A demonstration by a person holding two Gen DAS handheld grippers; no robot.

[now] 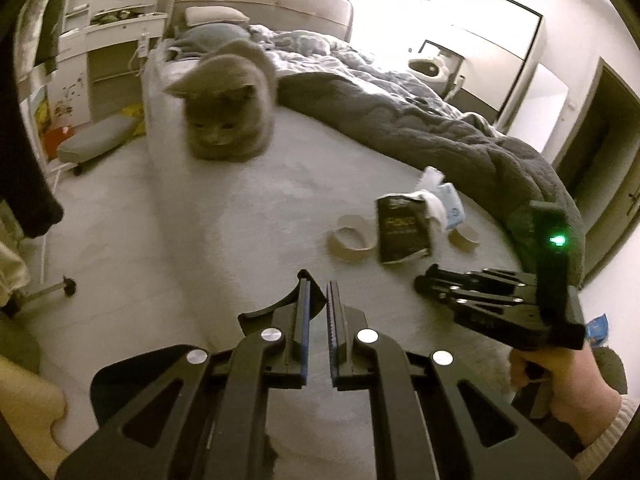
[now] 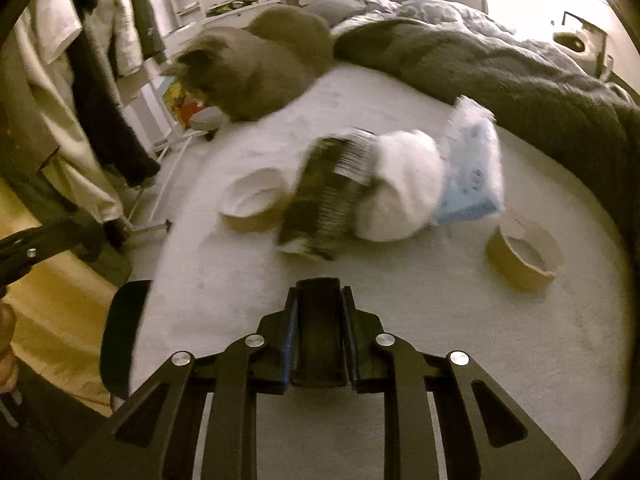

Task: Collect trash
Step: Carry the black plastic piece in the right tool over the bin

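Trash lies on a white bed sheet (image 1: 224,240): a black packet (image 1: 402,232) (image 2: 324,200), a cardboard tape ring (image 1: 352,240) (image 2: 252,204), a second cardboard ring (image 1: 464,236) (image 2: 524,256), crumpled white tissue (image 2: 400,188) and a blue-white tissue pack (image 1: 450,208) (image 2: 472,176). My left gripper (image 1: 318,284) is nearly shut and empty, short of the trash. My right gripper (image 2: 320,292) is shut on a flat black object (image 2: 320,332), just in front of the packet; it also shows in the left wrist view (image 1: 424,282).
A grey cat (image 1: 228,104) (image 2: 256,64) lies on the bed's left edge. A grey duvet (image 1: 420,120) (image 2: 500,64) is bunched along the far side. Hanging clothes (image 2: 80,92) and a stool (image 1: 96,140) stand left of the bed.
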